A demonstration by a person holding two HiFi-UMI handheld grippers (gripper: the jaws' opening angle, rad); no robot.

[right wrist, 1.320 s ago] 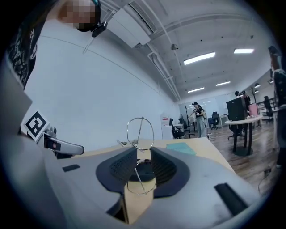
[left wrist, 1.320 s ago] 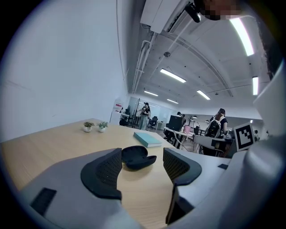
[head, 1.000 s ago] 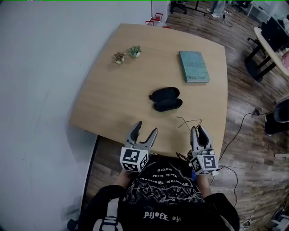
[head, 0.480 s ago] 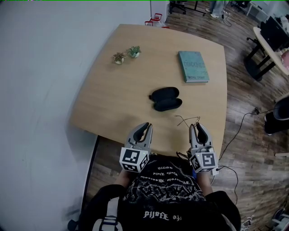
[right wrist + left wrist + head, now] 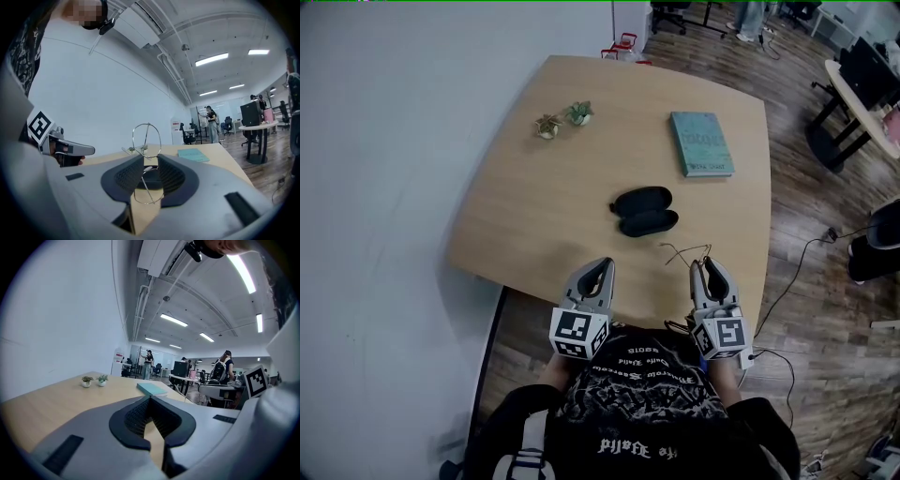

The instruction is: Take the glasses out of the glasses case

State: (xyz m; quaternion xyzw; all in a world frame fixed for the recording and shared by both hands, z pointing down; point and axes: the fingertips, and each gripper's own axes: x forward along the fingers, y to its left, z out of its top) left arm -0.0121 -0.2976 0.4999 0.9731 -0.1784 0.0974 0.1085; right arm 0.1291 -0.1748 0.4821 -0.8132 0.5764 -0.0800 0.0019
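A pale wall [image 5: 384, 187] fills the left side of the head view, and the wooden desk [image 5: 534, 216] stands against it. Two small potted plants [image 5: 547, 124] sit side by side near the desk's far left corner.

The left gripper [image 5: 601, 267] hangs over the desk's near edge, pointing out across the top. Its jaws have just been closing and now meet at the tips, with nothing between them. In the left gripper view only bare desk shows through the gap behind the pads.

Right of it, in the middle of the desk, lies the black glasses case [image 5: 644, 209]. It is open, with its two halves lying flat side by side. It is well apart from both grippers.

The glasses [image 5: 146, 139] are out of the case, between it and the desk's near edge. They are a thin wire frame, and the right gripper [image 5: 705, 265] has them. Its jaws stand partly apart, pressed on the frame near the bridge. In the right gripper view one round rim stands above the jaws and the other hangs down between them. In the head view the thin arms of the frame reach out past the jaw tips towards the case.

A teal book [image 5: 700, 142] lies closed near the desk's far right side, beyond the case. Further right, a dark cable [image 5: 797, 262] trails over the wooden floor [image 5: 806, 309].
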